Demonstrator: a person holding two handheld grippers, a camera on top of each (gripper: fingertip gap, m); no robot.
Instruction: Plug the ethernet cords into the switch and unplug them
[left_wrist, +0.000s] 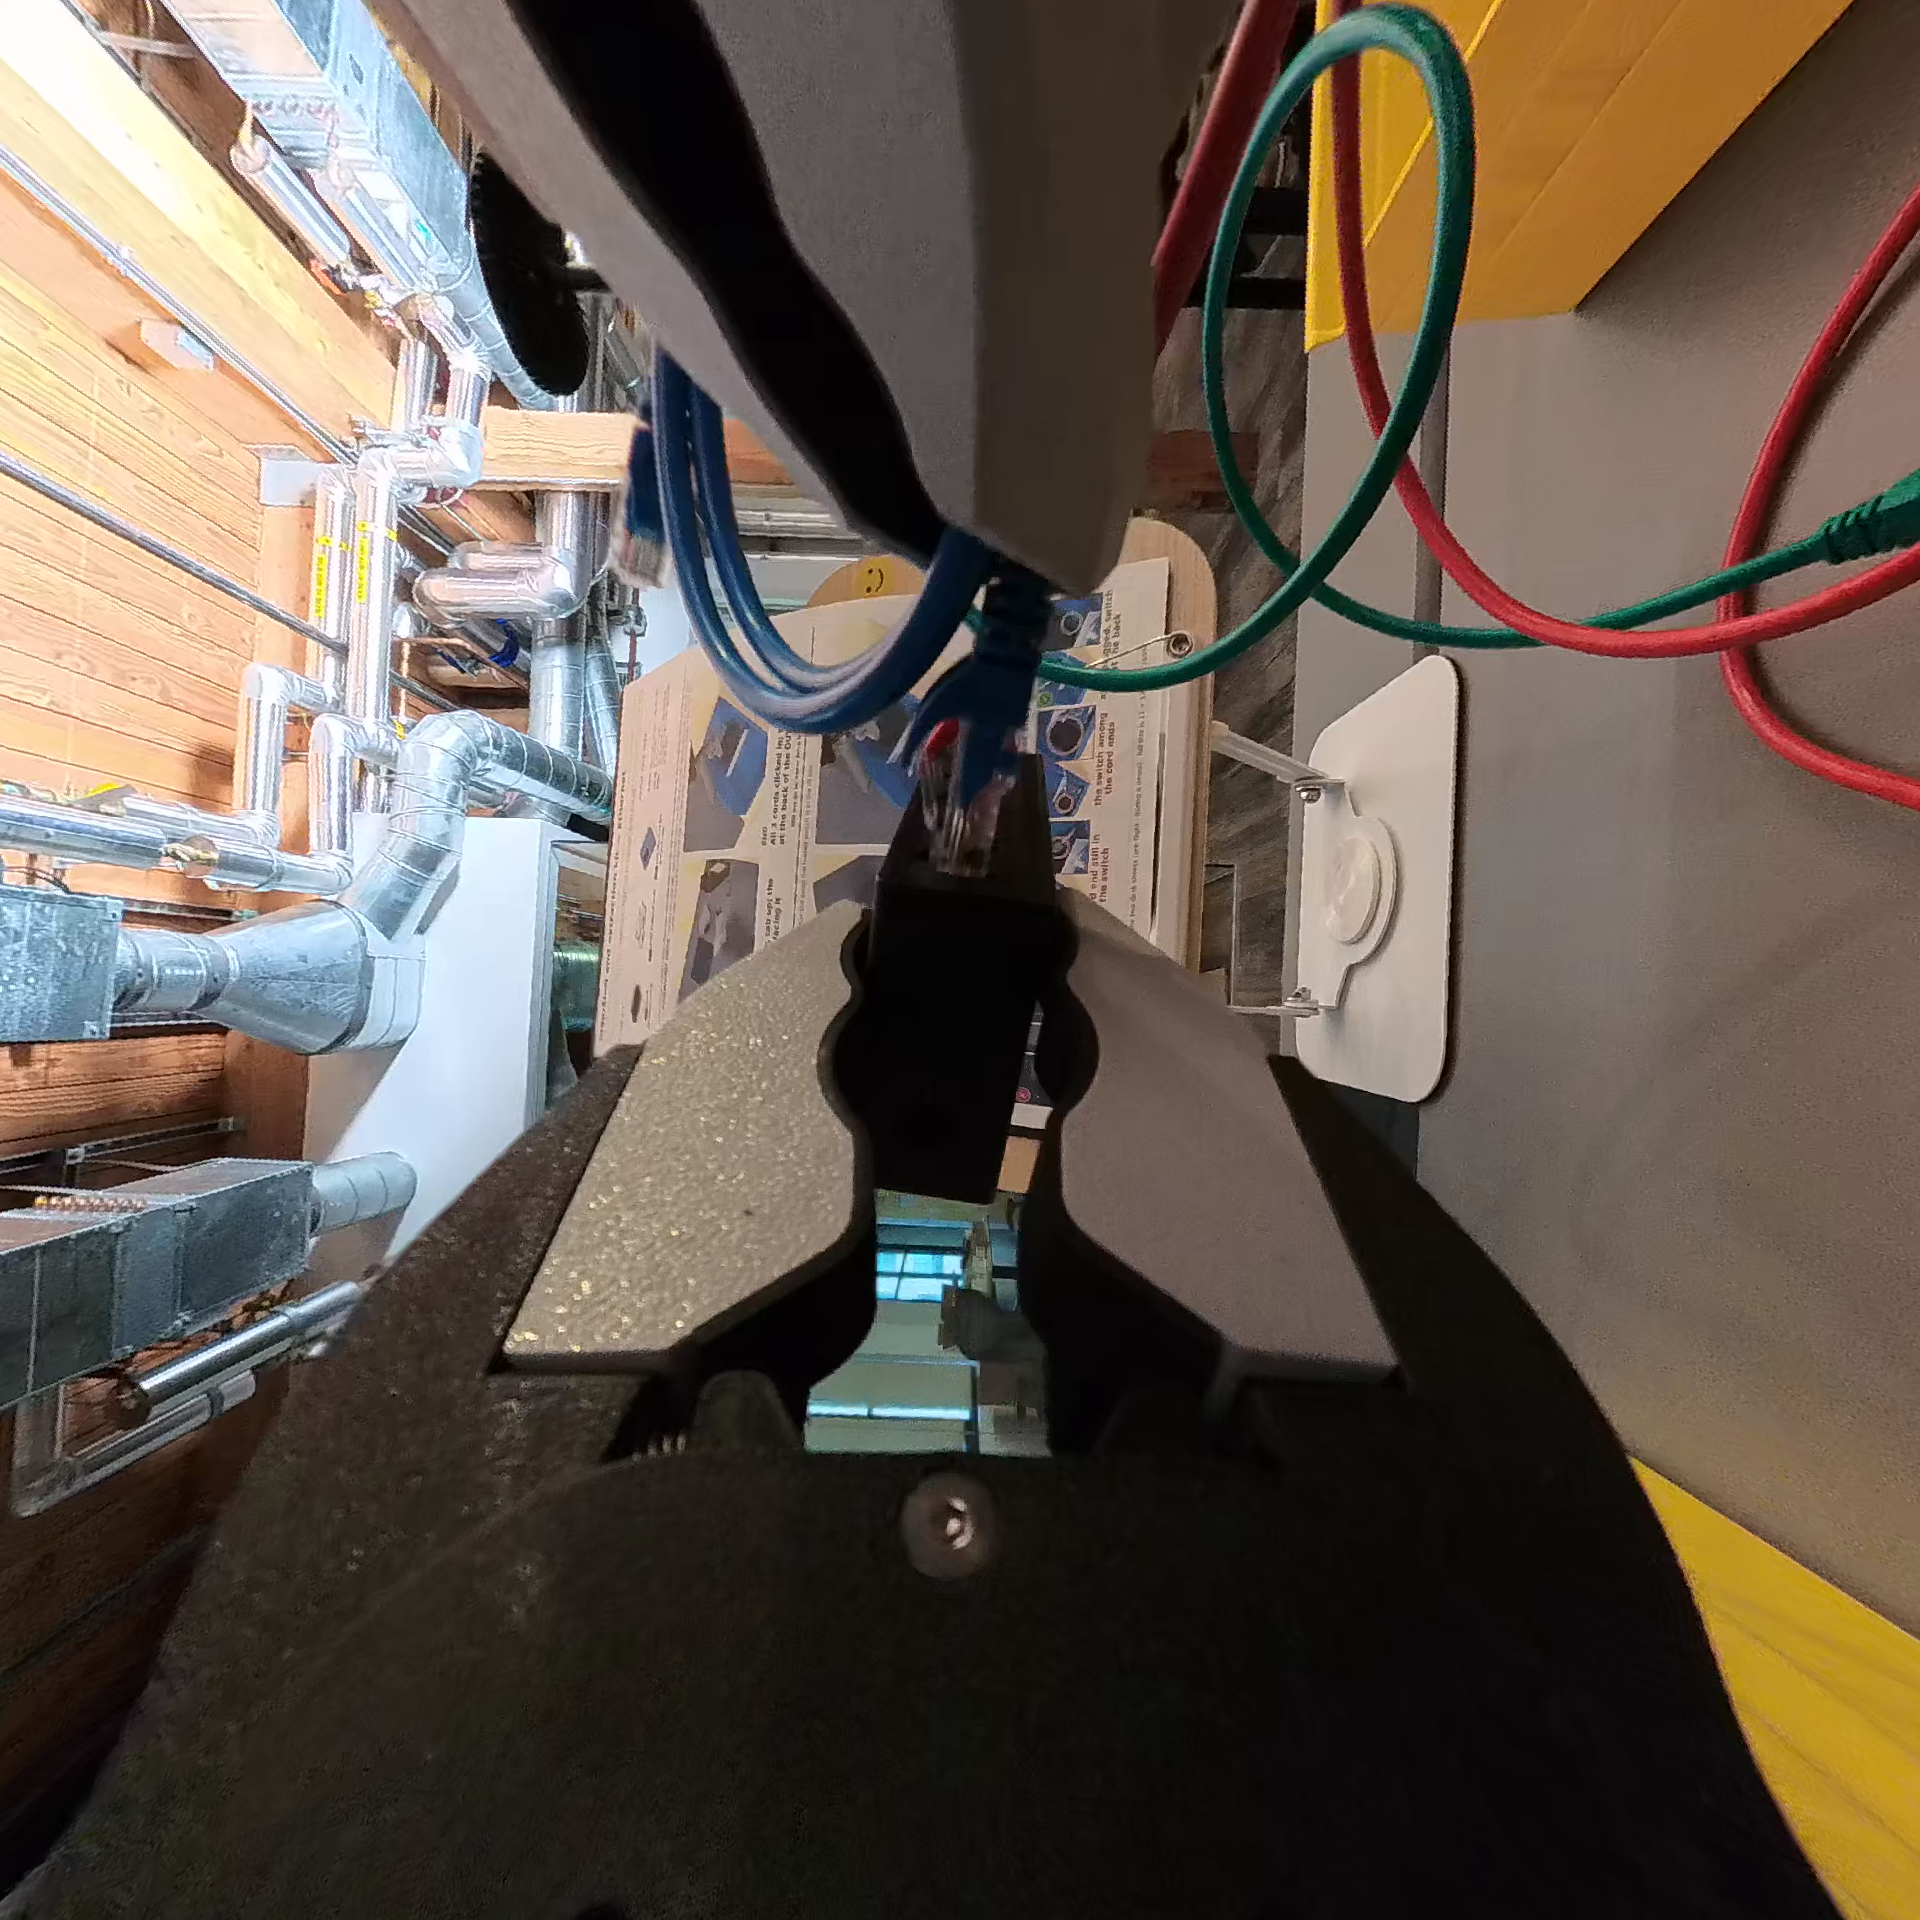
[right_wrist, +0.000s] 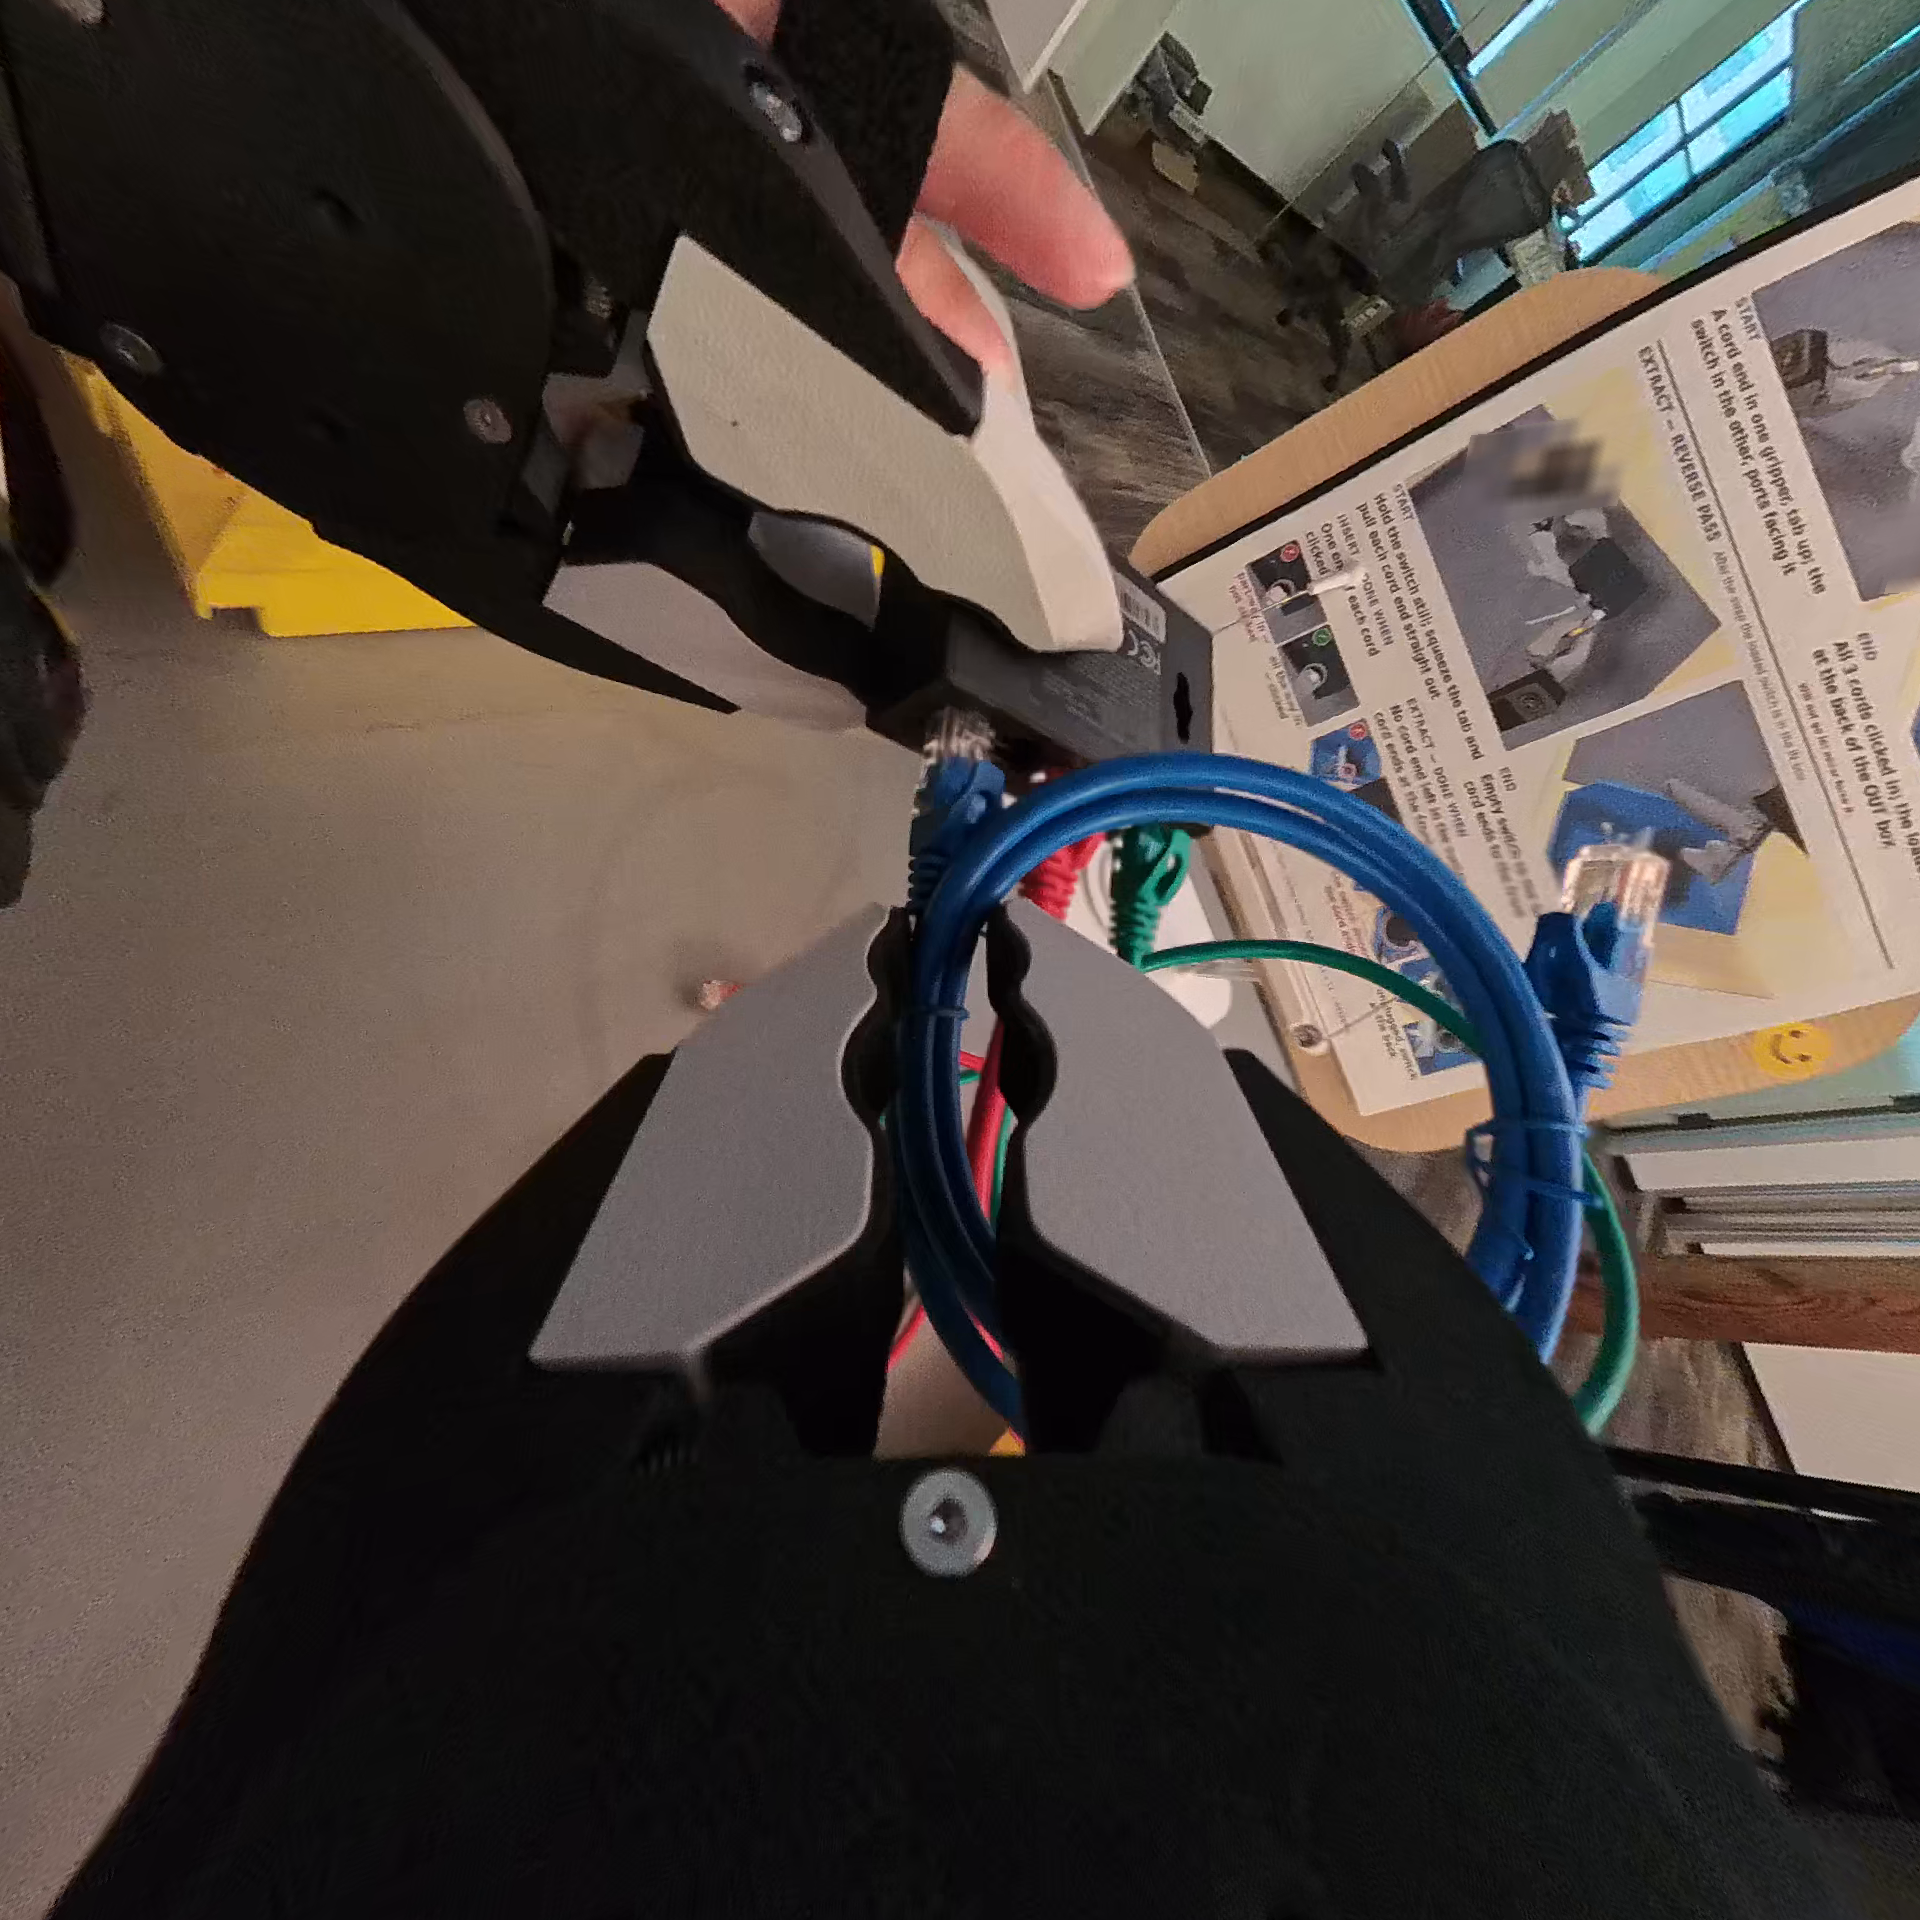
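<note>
My left gripper (left_wrist: 961, 914) is shut on the black switch (left_wrist: 951, 1018) and holds it in the air. It shows at the upper left of the right wrist view (right_wrist: 1070, 613), clamped on the switch (right_wrist: 1081, 681). My right gripper (right_wrist: 945, 914) is shut on the blue cord (right_wrist: 935, 1039) just behind its plug (right_wrist: 951, 784). The plug's clear tip (left_wrist: 966, 821) is at the switch's port face; I cannot tell how deep it sits. The red plug (right_wrist: 1051, 873) and green plug (right_wrist: 1143, 878) are in neighbouring ports. The blue cord's other plug (right_wrist: 1610, 894) hangs free.
The red cord (left_wrist: 1382, 416) and green cord (left_wrist: 1236, 343) loop over the grey table (left_wrist: 1662, 935). A white stick-on hook plate (left_wrist: 1382, 883) sits on it. An instruction sheet on a wooden board (right_wrist: 1558, 623) stands behind. Yellow bins (left_wrist: 1538, 156) flank the table. Tip to tip, the grippers are about 6 centimetres apart.
</note>
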